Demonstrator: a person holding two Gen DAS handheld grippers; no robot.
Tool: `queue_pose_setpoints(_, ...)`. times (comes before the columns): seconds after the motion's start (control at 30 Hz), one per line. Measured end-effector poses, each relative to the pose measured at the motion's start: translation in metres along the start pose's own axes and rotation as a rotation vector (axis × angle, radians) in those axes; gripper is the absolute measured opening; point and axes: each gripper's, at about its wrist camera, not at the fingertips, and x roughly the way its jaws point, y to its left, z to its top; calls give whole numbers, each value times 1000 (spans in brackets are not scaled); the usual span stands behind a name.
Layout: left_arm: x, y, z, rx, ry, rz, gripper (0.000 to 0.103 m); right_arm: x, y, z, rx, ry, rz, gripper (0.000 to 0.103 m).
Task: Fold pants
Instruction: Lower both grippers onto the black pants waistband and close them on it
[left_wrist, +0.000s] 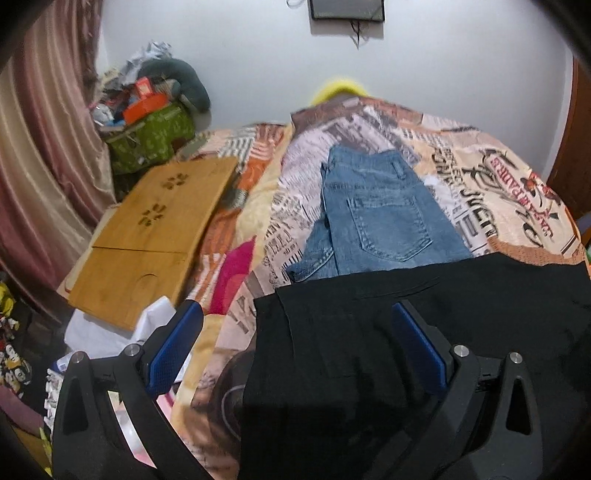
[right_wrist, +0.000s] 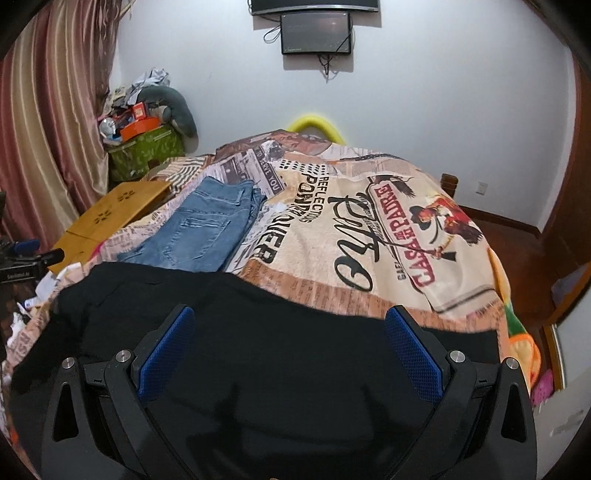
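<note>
Black pants (left_wrist: 369, 332) lie spread across the near edge of the bed, also in the right wrist view (right_wrist: 258, 332). My left gripper (left_wrist: 297, 317) is open above the left end of the black pants, its blue pads (left_wrist: 173, 347) wide apart. My right gripper (right_wrist: 290, 321) is open above the middle of the black pants, blue pads (right_wrist: 413, 354) wide apart. Folded blue jeans (left_wrist: 373, 218) lie farther back on the bed, back pocket up, also in the right wrist view (right_wrist: 207, 229).
The bed has a printed blanket (right_wrist: 369, 229). A wooden lap tray (left_wrist: 147, 236) lies at the bed's left side. A cluttered green box (left_wrist: 151, 136) stands in the far left corner by curtains (left_wrist: 40, 166). A screen (right_wrist: 314, 33) hangs on the wall. Floor lies right of the bed.
</note>
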Motion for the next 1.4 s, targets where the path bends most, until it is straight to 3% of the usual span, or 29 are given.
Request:
queue_pose_setpoints(0.07,19,3,3,-12,62,-34,102,14,-4,4,-5,22,14,102)
queue_pose_setpoints(0.17,45,9,5,-28,139,-48,86,36,-11,10,-23,49,43,102)
queue_pose_setpoints(0.47,106,26,1,-162,332,-156,77,109,-8,8,-127,242,133,94)
queue_pose_setpoints(0.53,117,29,-1,-221,382,-209,77,122,-5,7,-128,277,156,84)
queue_pose_setpoints(0.6,127,30,-4,-258,417,-241,75,132,-1,7,-136,302,192,81)
queue_pose_setpoints(0.67,131,28,-6,-250,426,-228,72,144,5,6,-140,330,222,80)
queue_pose_setpoints(0.77,133,23,-6,-222,416,-216,60,160,16,0,-166,388,252,70)
queue_pose_setpoints(0.83,133,22,-7,-218,420,-203,43,162,16,-3,-177,388,253,71)
queue_pose_setpoints(0.97,127,28,-5,-231,403,-215,30,164,10,-3,-133,406,251,71)
queue_pose_setpoints(1.0,125,30,-4,-236,395,-219,21,162,11,-5,-134,396,238,71)
queue_pose_setpoints(1.07,119,32,-2,-246,379,-226,18,157,11,-8,-112,381,225,69)
queue_pose_setpoints(1.17,115,31,0,-240,372,-215,16,152,9,-11,-40,368,204,56)
queue_pose_setpoints(1.2,115,30,1,-232,378,-207,16,151,13,-11,-38,363,202,44)
queue_pose_setpoints(1.23,115,28,3,-223,380,-198,16,148,18,-11,-58,356,197,34)
queue_pose_setpoints(1.3,114,25,6,-214,372,-189,15,145,27,-11,-103,346,178,25)
queue_pose_setpoints(1.33,112,24,8,-210,364,-188,15,144,31,-11,-126,345,175,13)
queue_pose_setpoints(1.4,106,21,14,-194,337,-177,14,145,34,-9,-156,344,167,7)
